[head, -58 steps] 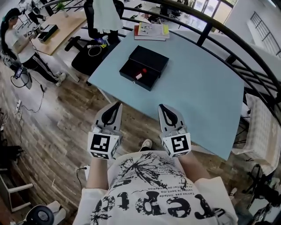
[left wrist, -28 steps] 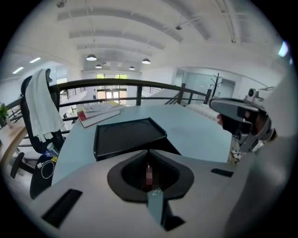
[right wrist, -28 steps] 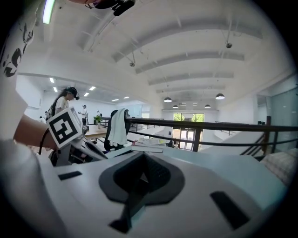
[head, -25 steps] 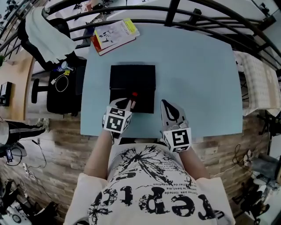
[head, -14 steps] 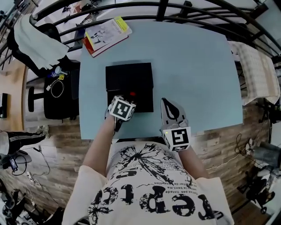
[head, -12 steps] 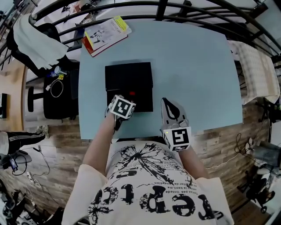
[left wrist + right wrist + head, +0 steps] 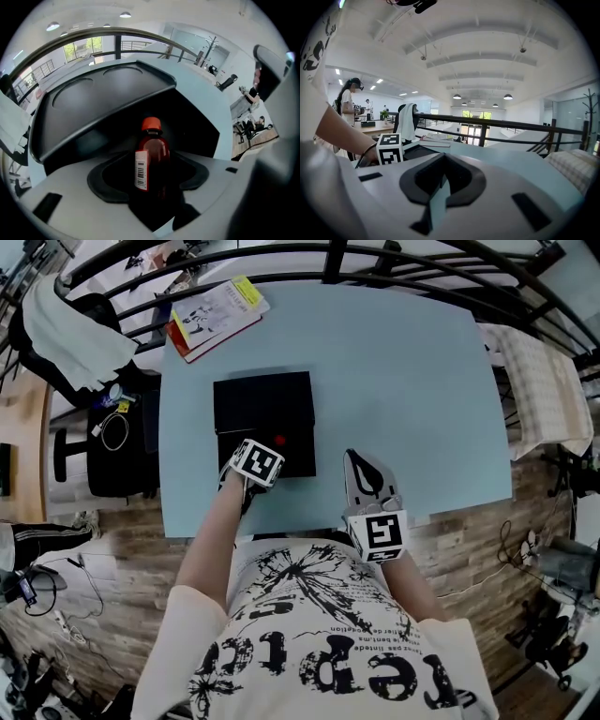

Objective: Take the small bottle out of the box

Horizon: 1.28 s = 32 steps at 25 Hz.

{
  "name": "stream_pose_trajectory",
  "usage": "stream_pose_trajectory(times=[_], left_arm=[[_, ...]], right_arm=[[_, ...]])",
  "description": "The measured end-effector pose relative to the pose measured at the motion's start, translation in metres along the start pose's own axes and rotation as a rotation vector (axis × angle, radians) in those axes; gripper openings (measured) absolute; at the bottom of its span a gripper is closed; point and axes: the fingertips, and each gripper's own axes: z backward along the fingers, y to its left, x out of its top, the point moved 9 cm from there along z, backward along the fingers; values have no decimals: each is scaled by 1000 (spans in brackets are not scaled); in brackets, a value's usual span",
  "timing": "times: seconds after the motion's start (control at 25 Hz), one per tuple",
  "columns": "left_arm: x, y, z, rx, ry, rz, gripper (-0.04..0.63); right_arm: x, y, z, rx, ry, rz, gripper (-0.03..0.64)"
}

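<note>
The left gripper (image 7: 266, 455) reaches over the near edge of the flat black rectangular box (image 7: 262, 403). Its jaws are opening and already stand wide. Between them, clear of both pads, is the small dark red-brown bottle (image 7: 153, 157) with a red cap and a white barcode label. The bottle sits inside the box's open black compartment, straight ahead of this gripper, with its cap pointing away from it. Beyond the cap, the box's dark upper panel, marked with two shallow round recesses, spreads across the left gripper view.

The right gripper (image 7: 361, 469) rests to the right of the left one, beside the box and apart from it, on the near part of the light-blue tabletop (image 7: 403, 371). Its jaws are drawn together to a thin slit with nothing in them. Only the table surface shows through the gap.

Farther from both grippers, past the box and to the left, a stack of books with yellow and red covers (image 7: 215, 312) lies at the table's far corner. A black metal railing (image 7: 330, 256) curves round behind the table's far side.
</note>
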Motion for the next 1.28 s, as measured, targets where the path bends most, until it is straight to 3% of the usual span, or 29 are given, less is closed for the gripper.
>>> stream_pose_trajectory(times=[0.24,0.56,0.72,1.0,1.28], left_arm=[[-2,-4,-3,84,-11,-58,233],[-1,-9,2,82,-32,-43,233],[1,-18,22,69,-87,-34,233],[10,-34,80,61,-310,-43,233],[17,-47,146,109,-569,-29,233]], right_arm=[[-4,-8,10,-11,-1,7,11],[-2,-15,23,-14,-13,20,11],[2,-17,26,-8,-26,22,11],[8,-15,22,16,-47,18,11],[23,-8,15,71,-103,33,11]])
